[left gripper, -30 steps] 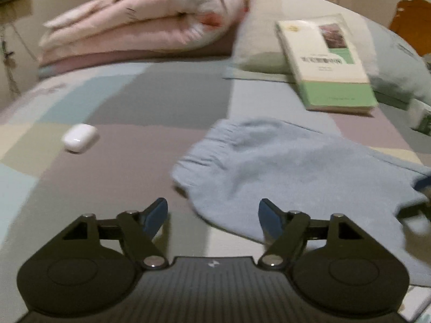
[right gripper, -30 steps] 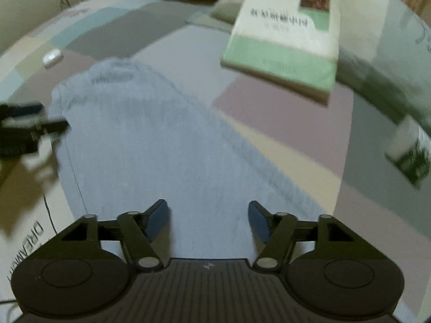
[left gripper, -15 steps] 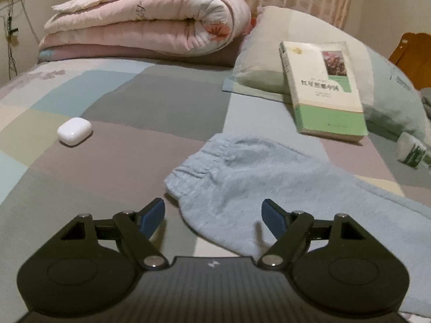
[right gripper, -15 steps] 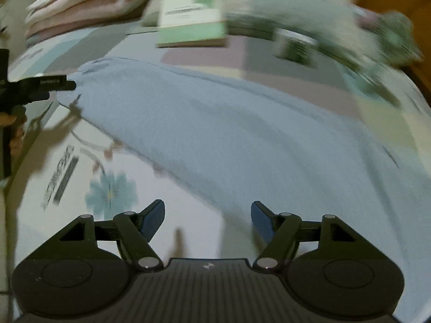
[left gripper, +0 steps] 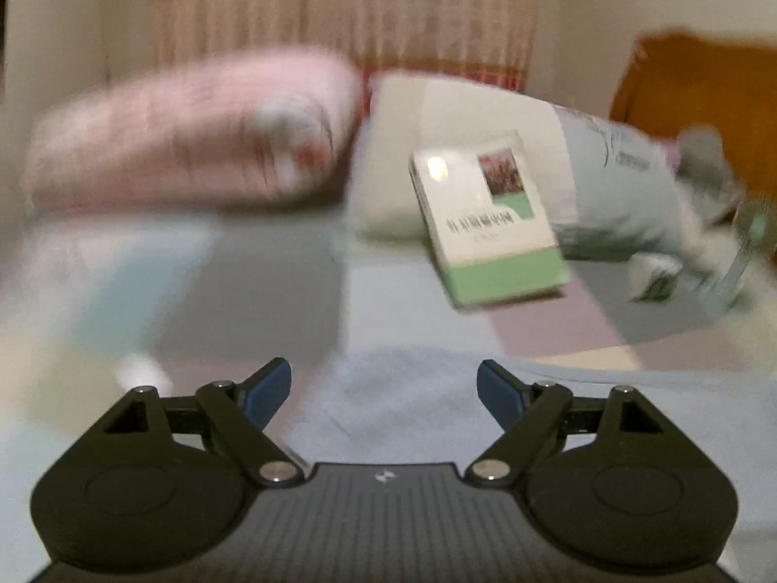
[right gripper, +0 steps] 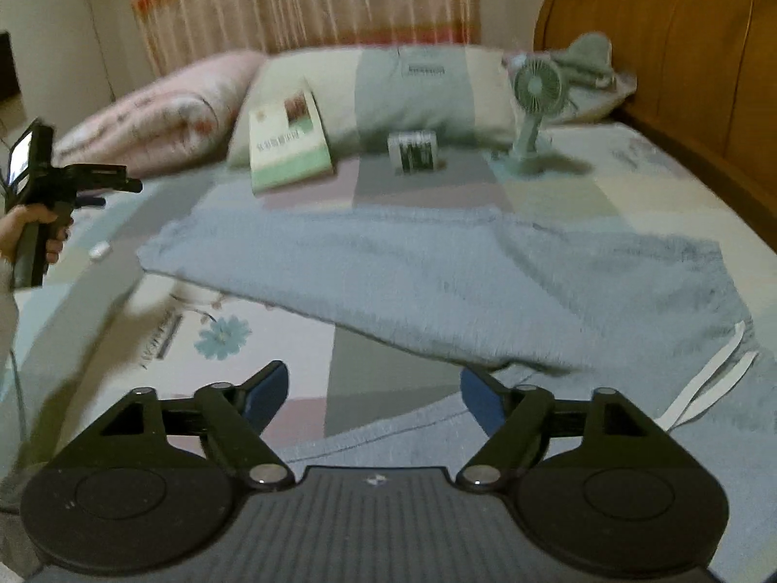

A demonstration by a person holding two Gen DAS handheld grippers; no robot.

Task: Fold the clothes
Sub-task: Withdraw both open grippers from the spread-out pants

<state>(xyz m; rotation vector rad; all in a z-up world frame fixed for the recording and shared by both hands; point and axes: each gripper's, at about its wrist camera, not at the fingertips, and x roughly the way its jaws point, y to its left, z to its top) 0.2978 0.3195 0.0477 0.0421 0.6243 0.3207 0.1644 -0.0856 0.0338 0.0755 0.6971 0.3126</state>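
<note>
Your left gripper (left gripper: 383,388) tilts downward, its jaws opening with nothing between them. Your right gripper (right gripper: 374,391) also tilts down, jaws opening and empty. Your left hand (right gripper: 34,233) wraps the handle.

A bed (right gripper: 607,180) with a patchwork sheet carries everything. On it lie light blue trousers (right gripper: 437,272) spread flat, a book (right gripper: 286,150) leaning on a pillow (right gripper: 413,92), and a folded pink quilt (right gripper: 160,111). A small green fan (right gripper: 534,111), a small box (right gripper: 413,150) and a small white case (right gripper: 99,248) also stand or lie on it.
</note>
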